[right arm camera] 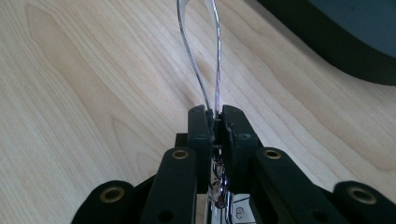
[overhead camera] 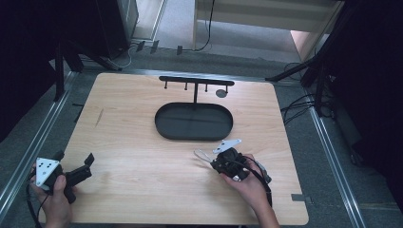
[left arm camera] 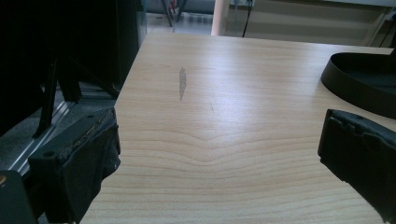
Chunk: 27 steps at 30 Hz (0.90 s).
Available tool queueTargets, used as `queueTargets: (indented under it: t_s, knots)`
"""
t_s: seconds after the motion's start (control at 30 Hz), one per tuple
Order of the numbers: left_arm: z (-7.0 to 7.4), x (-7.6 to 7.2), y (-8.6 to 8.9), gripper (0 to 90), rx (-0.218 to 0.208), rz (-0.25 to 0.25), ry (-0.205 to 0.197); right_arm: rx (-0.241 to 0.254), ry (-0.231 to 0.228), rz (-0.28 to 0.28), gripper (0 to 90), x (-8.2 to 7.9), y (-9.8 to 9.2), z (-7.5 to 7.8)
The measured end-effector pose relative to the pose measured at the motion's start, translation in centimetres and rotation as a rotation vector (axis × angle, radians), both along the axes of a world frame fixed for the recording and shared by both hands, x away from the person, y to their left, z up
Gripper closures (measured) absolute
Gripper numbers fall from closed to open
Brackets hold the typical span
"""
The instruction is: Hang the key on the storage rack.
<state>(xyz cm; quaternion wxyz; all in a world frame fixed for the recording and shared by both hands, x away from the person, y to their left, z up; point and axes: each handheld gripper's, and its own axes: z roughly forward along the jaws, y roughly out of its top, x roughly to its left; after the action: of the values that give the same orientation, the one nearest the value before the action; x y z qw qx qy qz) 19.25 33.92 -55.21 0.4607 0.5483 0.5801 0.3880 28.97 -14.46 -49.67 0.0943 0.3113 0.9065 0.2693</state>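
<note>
Near edge: left gripper (overhead camera: 71, 173) held at near-left corner of table (overhead camera: 142, 190), jaws spread wide, nothing between, idle. Right gripper (overhead camera: 215, 161) near-right of centre, jaws clenched on base of thin silver wire loop (right arm camera: 205, 56), loop sticking out toward far-left, low over the wood. Black oval tray (overhead camera: 164, 124) just beyond, with hook rack (overhead camera: 196, 80) rising from its far rim; pegs bare.

Risks, judged: loop likely meant for a peg. Thin wire, narrow pinch at one end, so could twist or slip out on the lift. Loop opening slim, pegs small, so easy to miss a peg or knock the rack. Possible snag on tray rim.

Hard to make out: shiny clasp or charm (right arm camera: 218, 186) behind the pads, cut off at frame bottom, kind unclear. Loop top cropped in right gripper view. Round grey mark (overhead camera: 221, 93) right of rack unidentifiable.
</note>
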Motion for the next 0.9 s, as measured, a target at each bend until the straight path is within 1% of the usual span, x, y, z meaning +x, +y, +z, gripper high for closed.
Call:
queueTargets:
  t_s: [0.03, 0.07, 0.1, 0.13, 0.17, 0.2, 0.27, 0.33, 0.37, 0.43, 0.47, 0.5, 0.53, 0.57, 0.6, 0.63, 0.67, 0.7, 0.73, 0.8, 0.83, 0.87, 0.9]
  knots:
    - [0.0, 0.0, 0.0, 0.0, -0.001, 0.000, 0.000, 0.005, -0.009, -0.004, 83.3, 0.0, -0.1, 0.1]
    - [0.0, 0.0, 0.0, 0.0, 0.000, 0.000, 0.000, 0.022, -0.019, -0.012, 83.3, -0.1, -0.2, 0.2]
    - [0.0, 0.0, 0.0, 0.0, 0.000, 0.000, 0.000, 0.022, -0.019, -0.012, 83.3, -0.1, -0.2, 0.2]
    - [0.0, 0.0, 0.0, 0.0, 0.000, 0.000, 0.000, 0.059, -0.030, -0.022, 83.4, 0.0, -0.4, 0.4]
    - [0.0, 0.0, 0.0, 0.0, 0.000, 0.000, 0.000, 0.059, -0.030, -0.022, 83.4, 0.0, -0.4, 0.4]
    - [0.0, 0.0, 0.0, 0.0, 0.001, -0.001, 0.000, 0.074, -0.029, -0.027, 83.3, -0.1, -0.5, 0.4]
    - [0.0, 0.0, 0.0, 0.0, 0.000, -0.001, 0.000, 0.121, -0.053, -0.045, 83.4, -0.1, -0.8, 0.8]
    - [0.0, 0.0, 0.0, 0.0, 0.002, -0.001, 0.000, 0.140, -0.063, -0.049, 83.5, -0.2, -0.9, 1.0]
    - [0.0, 0.0, 0.0, 0.0, 0.002, -0.001, 0.000, 0.140, -0.063, -0.049, 83.5, -0.2, -0.9, 1.0]
    - [0.0, 0.0, 0.0, 0.0, 0.003, -0.002, 0.000, 0.160, -0.092, -0.062, 83.5, -0.4, -1.0, 1.2]
    - [0.0, 0.0, 0.0, 0.0, 0.003, -0.002, 0.000, 0.195, -0.103, -0.068, 83.5, -0.4, -1.2, 1.4]
    - [0.0, 0.0, 0.0, 0.0, 0.003, -0.002, 0.000, 0.195, -0.103, -0.068, 83.5, -0.4, -1.2, 1.4]
    - [0.0, 0.0, 0.0, 0.0, 0.003, -0.002, 0.000, 0.211, -0.103, -0.071, 83.5, -0.4, -1.3, 1.4]
    - [0.0, 0.0, 0.0, 0.0, 0.002, -0.002, 0.000, 0.242, -0.108, -0.083, 83.5, -0.5, -1.5, 1.5]
    - [0.0, 0.0, 0.0, 0.0, 0.003, -0.002, 0.000, 0.286, -0.129, -0.096, 83.5, -0.5, -1.7, 1.5]
    - [0.0, 0.0, 0.0, 0.0, 0.003, -0.002, 0.000, 0.316, -0.142, -0.108, 83.6, -0.6, -1.9, 1.5]
    - [0.0, 0.0, 0.0, 0.0, 0.003, -0.002, 0.000, 0.316, -0.142, -0.108, 83.6, -0.6, -1.9, 1.5]
    - [0.0, 0.0, 0.0, 0.0, 0.003, -0.002, 0.000, 0.369, -0.182, -0.106, 83.6, -0.7, -2.2, 1.4]
    - [0.0, 0.0, 0.0, 0.0, 0.002, -0.002, 0.000, 0.369, -0.182, -0.106, 83.6, -0.7, -2.2, 1.4]
    - [0.0, 0.0, 0.0, 0.0, 0.000, -0.001, 0.000, 0.408, -0.206, -0.101, 83.6, -0.7, -2.4, 1.3]
    - [0.0, 0.0, 0.0, 0.0, 0.000, -0.001, 0.000, 0.431, -0.225, -0.101, 83.6, -0.7, -2.5, 1.3]
    - [0.0, 0.0, 0.0, 0.0, 0.001, -0.001, 0.000, 0.459, -0.260, -0.100, 83.6, -0.8, -2.6, 1.2]
    - [0.0, 0.0, 0.0, 0.0, 0.001, -0.001, 0.000, 0.459, -0.260, -0.100, 83.6, -0.8, -2.6, 1.2]
